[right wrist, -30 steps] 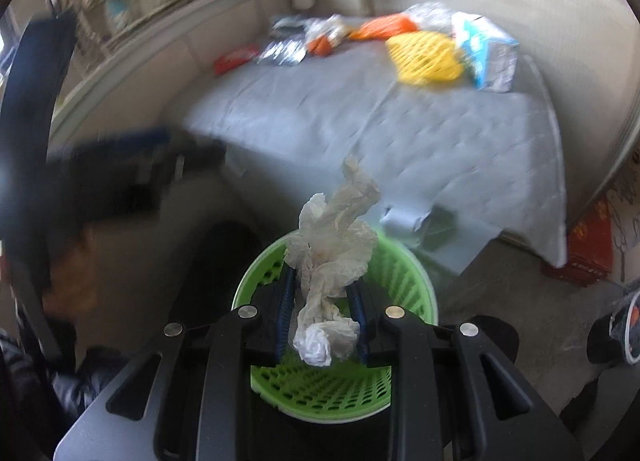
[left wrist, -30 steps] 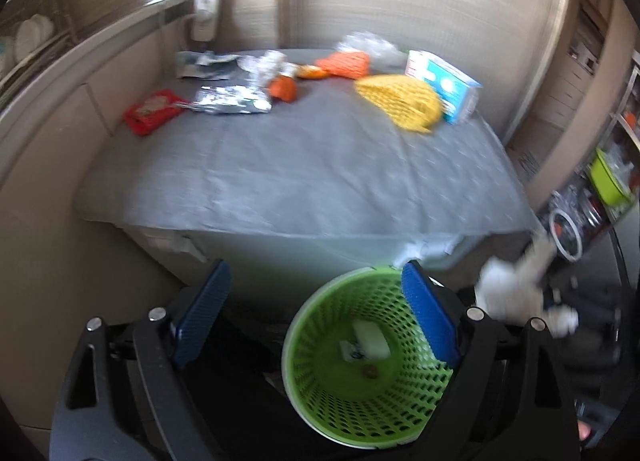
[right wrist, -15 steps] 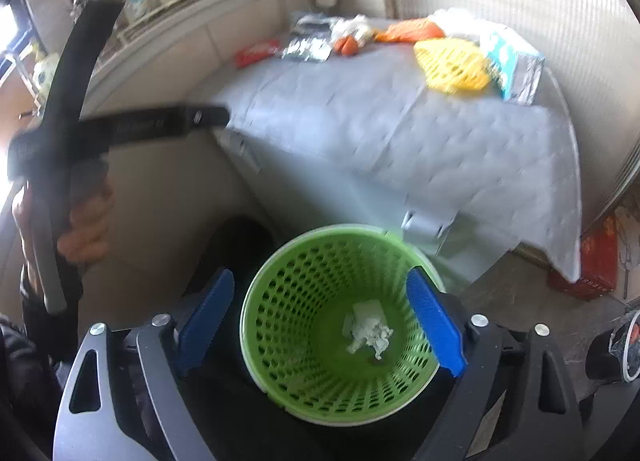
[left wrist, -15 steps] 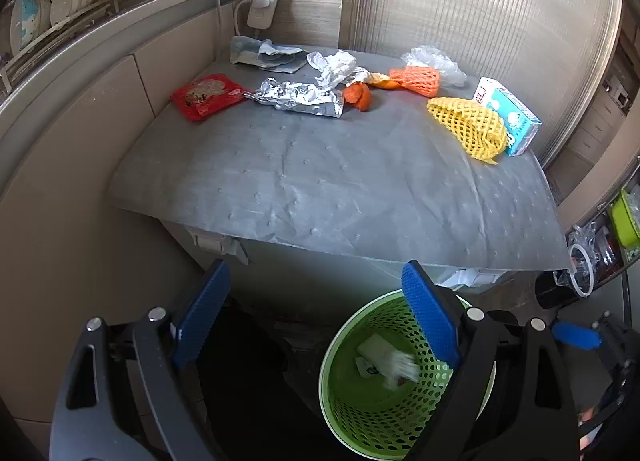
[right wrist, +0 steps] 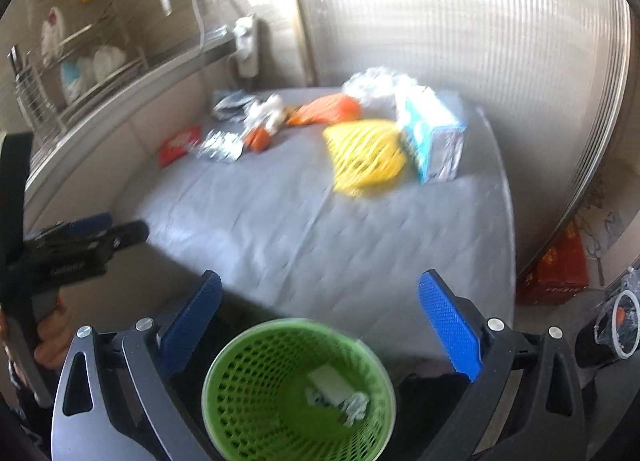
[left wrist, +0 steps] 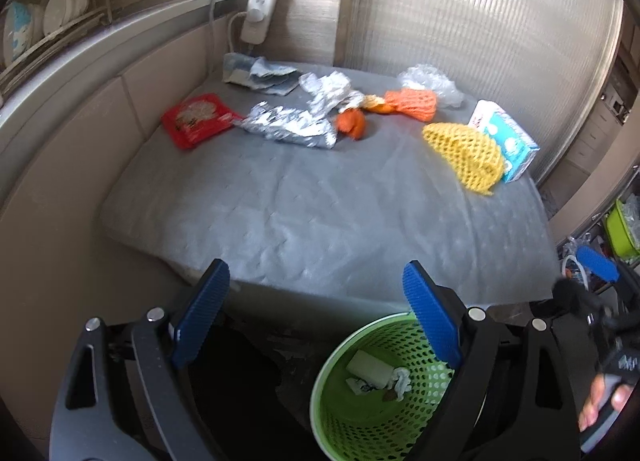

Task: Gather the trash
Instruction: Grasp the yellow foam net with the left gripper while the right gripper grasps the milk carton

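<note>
Left wrist view: the left gripper [left wrist: 316, 313] is standing with its two blue pads [left wrist: 430, 319] spread wide, nothing between them. One green basket [left wrist: 340, 413] is sitting at the lower middle of the frame, below the near edge of the grey table cover [left wrist: 320, 213], and is holding one white block [left wrist: 370, 367] and one crumpled tissue [left wrist: 400, 377] beside it. Across the upper part of the cover the trash is lying in a loose band: one red packet [left wrist: 198, 119] at the left, one silver foil wrapper [left wrist: 290, 129] just right of it, one grey-blue pouch [left wrist: 260, 75] behind, one crumpled white wrapper [left wrist: 330, 91], one orange peel piece [left wrist: 352, 125], one orange foam net [left wrist: 412, 103], one clear plastic bag [left wrist: 430, 81], one yellow foam net [left wrist: 466, 153] and one white-and-blue carton [left wrist: 506, 141] touching that net at the right. One white power strip [left wrist: 260, 7] is hanging on the wall at the upper middle. At the right edge the right gripper [left wrist: 596, 285] is showing blurred, with fingers [left wrist: 600, 407] of a hand under it.

Right wrist view: the right gripper [right wrist: 320, 325] is opening its jaws, two blue pads [right wrist: 450, 329] far apart with nothing between them. The basket [right wrist: 248, 393] is sitting at the bottom middle, the block [right wrist: 332, 381] and tissue [right wrist: 356, 405] inside. The yellow net [right wrist: 366, 155] and carton [right wrist: 430, 133] are lying at the upper right of the cover [right wrist: 304, 229]; the remaining trash is blurred. At the left edge the left gripper [right wrist: 86, 245] is showing, gripped by a hand [right wrist: 50, 341].
</note>
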Demonstrator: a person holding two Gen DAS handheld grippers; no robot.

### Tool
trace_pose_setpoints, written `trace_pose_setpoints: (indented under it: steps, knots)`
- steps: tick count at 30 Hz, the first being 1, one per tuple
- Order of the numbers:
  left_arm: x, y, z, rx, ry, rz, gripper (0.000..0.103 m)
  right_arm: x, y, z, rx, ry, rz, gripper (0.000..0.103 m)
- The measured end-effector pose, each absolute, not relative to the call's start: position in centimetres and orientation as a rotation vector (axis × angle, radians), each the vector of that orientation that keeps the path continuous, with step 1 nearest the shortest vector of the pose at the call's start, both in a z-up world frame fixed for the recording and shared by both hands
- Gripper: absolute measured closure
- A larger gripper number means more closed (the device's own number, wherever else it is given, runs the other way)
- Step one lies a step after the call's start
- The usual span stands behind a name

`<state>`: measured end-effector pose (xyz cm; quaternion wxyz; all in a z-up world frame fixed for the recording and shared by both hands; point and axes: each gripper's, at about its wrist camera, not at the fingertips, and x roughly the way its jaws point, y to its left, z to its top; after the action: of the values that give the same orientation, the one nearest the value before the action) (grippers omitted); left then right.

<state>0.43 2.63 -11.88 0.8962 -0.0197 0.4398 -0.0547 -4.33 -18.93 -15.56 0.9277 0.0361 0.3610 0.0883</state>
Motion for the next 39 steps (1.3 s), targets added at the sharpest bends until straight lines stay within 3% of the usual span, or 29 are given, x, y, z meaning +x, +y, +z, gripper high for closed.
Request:
trace_pose_setpoints:
  steps: [12, 14, 28, 31, 33, 35, 38, 39]
  knots:
    - [5.1, -6.0, -10.1, -0.037, 0.889, -0.326, 0.018, 1.1, -24.0, -15.3, 0.017, 0.712, 0.039, 0.005]
    - [6.2, -7.2, -10.4, -0.041, 0.893, -0.353, 0.014, 2.0, -24.6, -15.6, 0.001, 0.716, 0.026, 0.005]
    - [14.2, -15.5, -14.1, 0.035, 0.963, -0.422, 0.015, 4.7, -29.4, -16.6, 0.005, 0.714, -0.025, 0.005]
    - [15.0, -16.0, -14.9, 0.04, 0.986, -0.424, 0.027, 5.2, -29.9, -17.0, 0.01, 0.719, -0.024, 0.005]
    - [15.5, -16.1, -15.5, 0.04, 1.003, -0.424, 0.042, 5.5, -30.1, -17.2, 0.017, 0.722, -0.023, 0.005]
    - [15.8, -16.2, -16.0, 0.041, 1.023, -0.422, 0.07, 5.7, -30.2, -17.4, 0.026, 0.724, -0.018, 0.005]
    - [15.9, -15.7, -16.2, 0.019, 1.024, -0.424, 0.089, 6.0, -30.0, -17.4, 0.037, 0.72, -0.004, 0.005]
    - [15.7, -15.5, -16.0, 0.016, 1.014, -0.423, 0.09, 6.1, -29.9, -17.4, 0.04, 0.719, 0.003, 0.005]
